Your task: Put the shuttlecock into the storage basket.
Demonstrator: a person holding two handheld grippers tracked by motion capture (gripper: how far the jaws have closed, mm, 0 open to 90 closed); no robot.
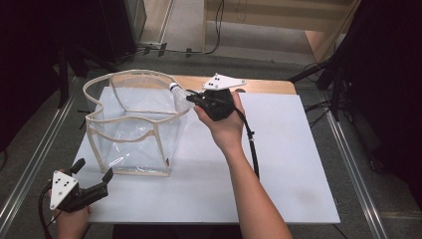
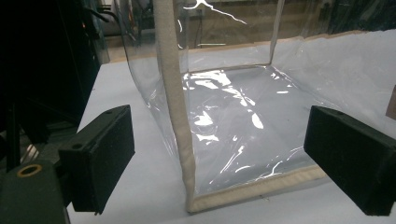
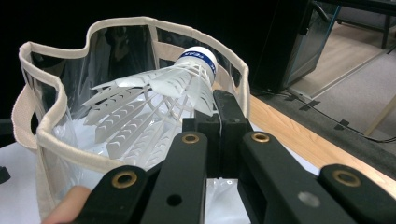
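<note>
A white board point(image 1: 288, 164) covers a wooden table point(image 1: 268, 85) at centre frame; grey carpet point(image 1: 259, 37), black cables point(image 1: 219, 30) and dark stands point(image 1: 328, 69) fill the top.

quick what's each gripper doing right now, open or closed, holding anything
Left gripper: open, holding nothing, jaws either side of the clear bag's corner.
Right gripper: closed on the shuttlecock.

a clear, glossy plastic bag point(image 1: 134, 127) with matt beige cloth trim stands on a smooth, matt white worktop point(image 1: 278, 164) edged in pale wood. a white plastic-looking shuttlecock point(image 3: 154, 100) has a smooth cap with a blue band. the right tool point(image 3: 217, 116) is matt black with brass-coloured rivets.
</note>
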